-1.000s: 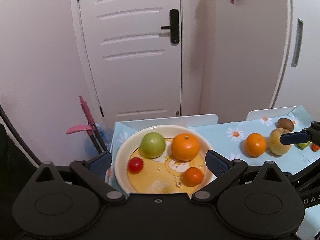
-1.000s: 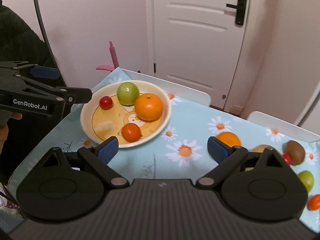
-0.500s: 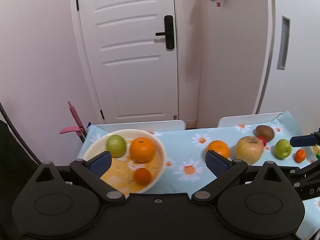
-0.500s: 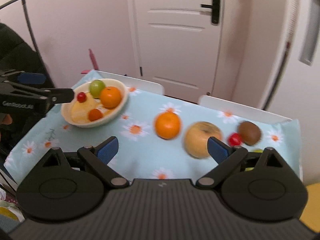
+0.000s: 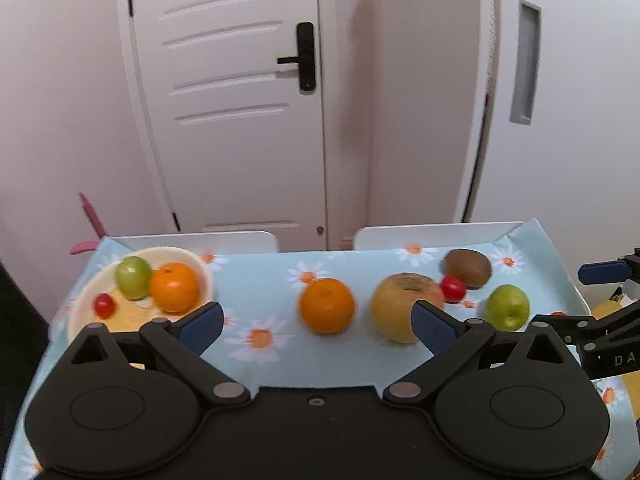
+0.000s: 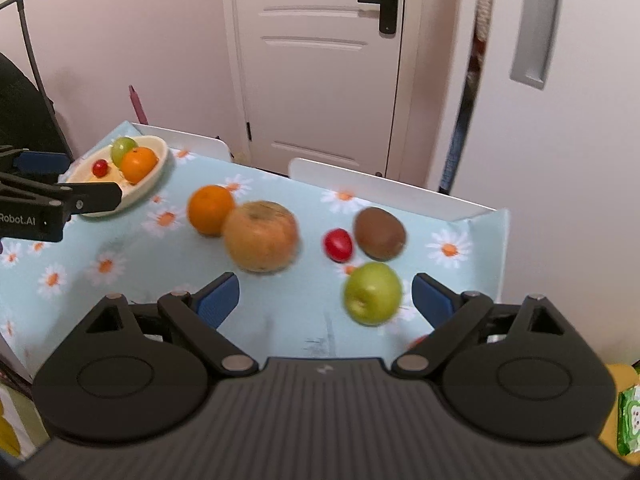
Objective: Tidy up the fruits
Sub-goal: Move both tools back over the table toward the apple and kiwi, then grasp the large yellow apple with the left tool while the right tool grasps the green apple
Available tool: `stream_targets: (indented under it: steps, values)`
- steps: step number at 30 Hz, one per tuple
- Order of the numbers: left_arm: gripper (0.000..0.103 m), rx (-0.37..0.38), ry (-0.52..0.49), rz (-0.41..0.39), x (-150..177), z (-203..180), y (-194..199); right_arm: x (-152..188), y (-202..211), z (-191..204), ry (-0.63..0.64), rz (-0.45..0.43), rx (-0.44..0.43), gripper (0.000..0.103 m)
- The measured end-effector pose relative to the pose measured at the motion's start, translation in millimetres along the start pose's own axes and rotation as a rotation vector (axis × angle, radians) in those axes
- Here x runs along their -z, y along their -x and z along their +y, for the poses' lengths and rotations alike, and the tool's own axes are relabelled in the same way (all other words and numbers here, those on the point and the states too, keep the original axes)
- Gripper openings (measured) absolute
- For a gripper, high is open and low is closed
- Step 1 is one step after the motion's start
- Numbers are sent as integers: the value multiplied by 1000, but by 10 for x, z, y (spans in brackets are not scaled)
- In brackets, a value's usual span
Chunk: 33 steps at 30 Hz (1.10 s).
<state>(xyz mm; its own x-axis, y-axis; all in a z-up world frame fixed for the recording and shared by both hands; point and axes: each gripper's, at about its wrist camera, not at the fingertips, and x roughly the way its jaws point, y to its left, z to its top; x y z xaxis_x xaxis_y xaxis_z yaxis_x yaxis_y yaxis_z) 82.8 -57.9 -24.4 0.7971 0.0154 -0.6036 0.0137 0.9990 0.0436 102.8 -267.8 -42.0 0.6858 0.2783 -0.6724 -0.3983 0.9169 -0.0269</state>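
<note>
A cream bowl (image 5: 202, 270) (image 6: 158, 160) at the table's left holds a green apple (image 5: 133, 276), an orange (image 5: 175, 286) and a cherry tomato (image 5: 104, 305). Loose on the daisy cloth lie an orange (image 5: 327, 306) (image 6: 211, 210), a big yellow-brown apple (image 5: 400, 300) (image 6: 261, 236), a red tomato (image 5: 453, 288) (image 6: 338, 245), a kiwi (image 5: 468, 268) (image 6: 379, 233) and a green apple (image 5: 507, 306) (image 6: 373, 293). My left gripper (image 5: 318, 326) is open and empty above the near table edge, before the loose orange. My right gripper (image 6: 326, 298) is open and empty, the green apple just inside its right finger.
The table (image 5: 272, 360) has a blue daisy cloth; two white chair backs (image 5: 436, 236) stand behind its far edge. A white door (image 5: 240, 100) and walls lie beyond. A small orange fruit (image 6: 418, 340) peeks by the right finger. A yellow object (image 6: 618, 384) sits at the right.
Both grippers have swung right from the bowl toward the loose fruit. The bowl has slid to the left of both views. Both stay open and empty.
</note>
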Motion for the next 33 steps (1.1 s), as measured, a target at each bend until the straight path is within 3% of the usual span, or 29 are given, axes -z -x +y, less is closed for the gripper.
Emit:
stream_targets:
  steps: [14,18,24,28,33]
  values:
    - [100,41,-7,35,127,-634,-856,231,-507,-433,39,15,-56,103]
    - [95,40,-10,47,137,-725,-1059,249,-635,-447,54,23,-79,98]
    - [93,45,-6,59,149,-787,-1213,251,-730,-454,56,27,-98,93]
    - [80,27,-13,69,164,-810,-1279,241,-777,-452,64,37,-107,86]
    - [79,33,-1,67,173,-749,-1270,240,-807,-465,60,40,-108,82]
